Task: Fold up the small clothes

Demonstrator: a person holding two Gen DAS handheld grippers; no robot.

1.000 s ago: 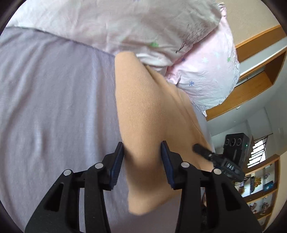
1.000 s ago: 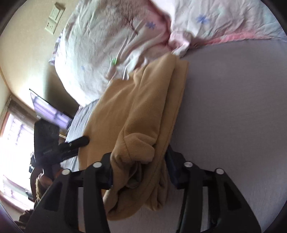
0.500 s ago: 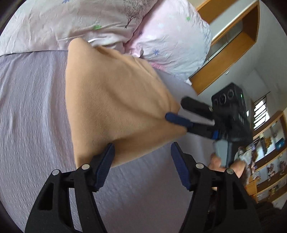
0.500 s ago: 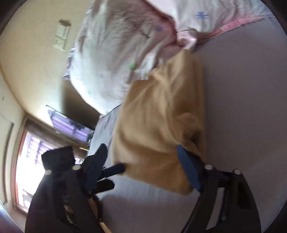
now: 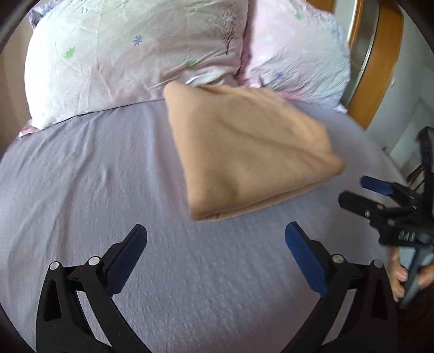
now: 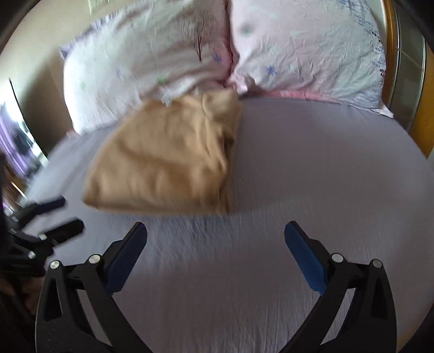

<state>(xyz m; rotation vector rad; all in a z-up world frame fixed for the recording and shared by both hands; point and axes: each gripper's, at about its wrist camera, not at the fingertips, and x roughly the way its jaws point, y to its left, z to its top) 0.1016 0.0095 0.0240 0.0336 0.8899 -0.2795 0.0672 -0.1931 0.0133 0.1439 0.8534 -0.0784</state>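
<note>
A tan garment (image 5: 244, 152) lies folded into a thick bundle on the lilac bed sheet (image 5: 95, 176), its far end touching the pillows. It also shows in the right wrist view (image 6: 168, 160). My left gripper (image 5: 215, 248) is open and empty, hovering above the sheet in front of the bundle. My right gripper (image 6: 215, 248) is open and empty too, back from the bundle's near edge. The right gripper also shows at the right edge of the left wrist view (image 5: 366, 192), and the left gripper at the left edge of the right wrist view (image 6: 61, 214).
Two pale pink flowered pillows (image 5: 130, 54) (image 5: 295, 54) lie at the head of the bed. A wooden headboard (image 5: 377, 68) stands at the far right. In the right wrist view a wall with a switch plate (image 6: 95, 4) is behind the pillows.
Both grippers let go of the tan garment, opened wide and pulled back from it. The garment now lies folded on the sheet by itself.
</note>
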